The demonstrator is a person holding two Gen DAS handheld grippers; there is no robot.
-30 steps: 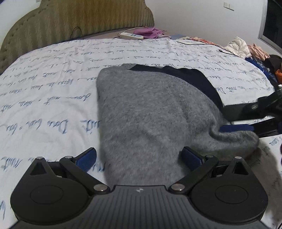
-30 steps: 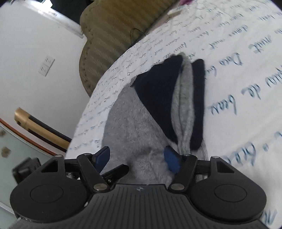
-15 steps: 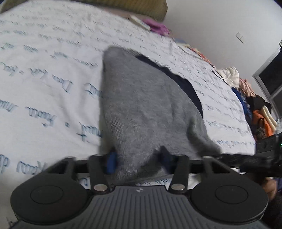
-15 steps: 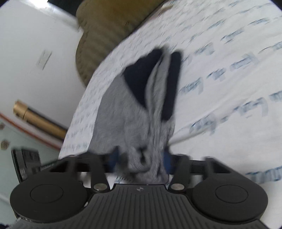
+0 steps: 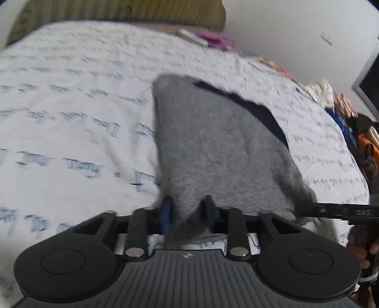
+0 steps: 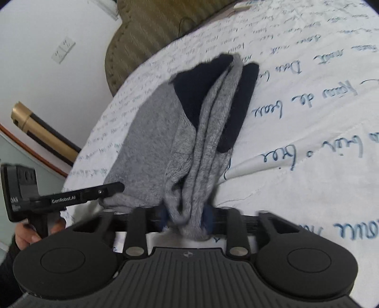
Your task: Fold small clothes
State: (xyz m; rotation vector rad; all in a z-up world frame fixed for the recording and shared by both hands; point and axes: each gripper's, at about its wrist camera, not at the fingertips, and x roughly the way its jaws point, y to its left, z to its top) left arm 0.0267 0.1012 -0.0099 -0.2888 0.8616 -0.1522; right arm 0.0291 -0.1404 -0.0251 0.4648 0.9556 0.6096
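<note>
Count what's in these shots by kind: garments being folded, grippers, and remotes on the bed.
Garment: 1
Grippers: 2, left gripper and right gripper
Remote: 1
Total: 4

Left wrist view: sits just behind the left gripper (image 5: 187, 213), angled down across the bed (image 5: 71, 118) toward the headboard (image 5: 118, 11); very near the grey garment (image 5: 213, 147). Right wrist view: behind the right gripper (image 6: 187, 218), tilted, facing the same headboard corner and wall. Shared: grey garment, printed sheet; each view catches the other gripper at its edge.
</note>
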